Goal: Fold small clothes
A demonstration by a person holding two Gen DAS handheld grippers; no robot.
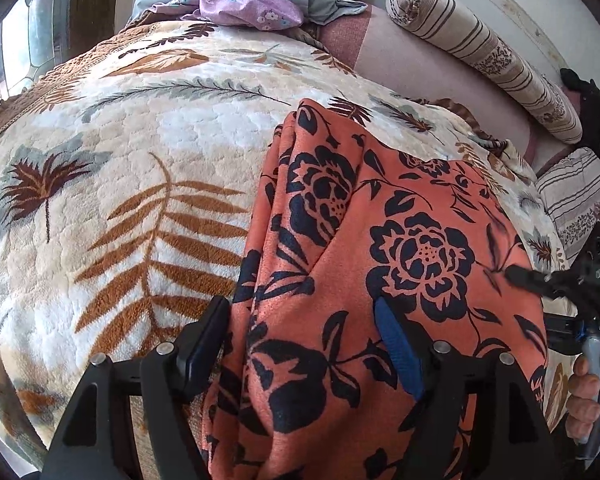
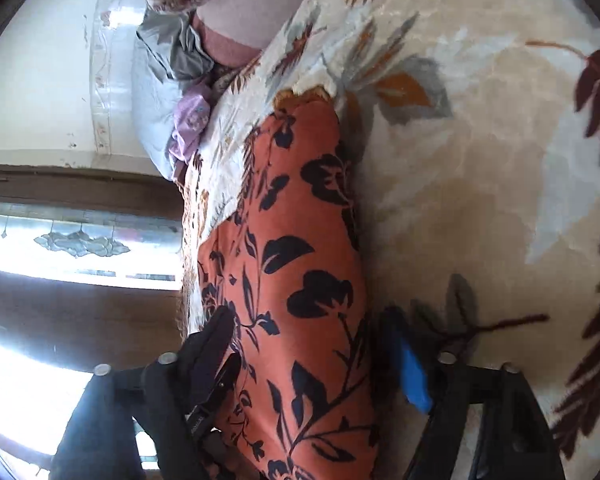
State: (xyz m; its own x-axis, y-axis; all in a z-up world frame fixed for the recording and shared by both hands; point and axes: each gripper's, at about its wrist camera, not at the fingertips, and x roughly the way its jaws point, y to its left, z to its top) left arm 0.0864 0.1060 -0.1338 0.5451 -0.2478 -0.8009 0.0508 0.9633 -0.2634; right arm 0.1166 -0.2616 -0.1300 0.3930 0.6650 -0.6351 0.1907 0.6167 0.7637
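- The garment, an orange cloth with dark flowers, lies in loose folds on the blanket, running forward between the spread fingers of the left gripper.
- The left gripper stands open over the near edge; if it closes on only the top layer, the layers below may stay behind and the fold go crooked.
- The right gripper is also open, straddling the cloth's side; an uneven lift by the two could bunch it.
- The plush blanket beneath the fingers could get pinched along with the cloth.
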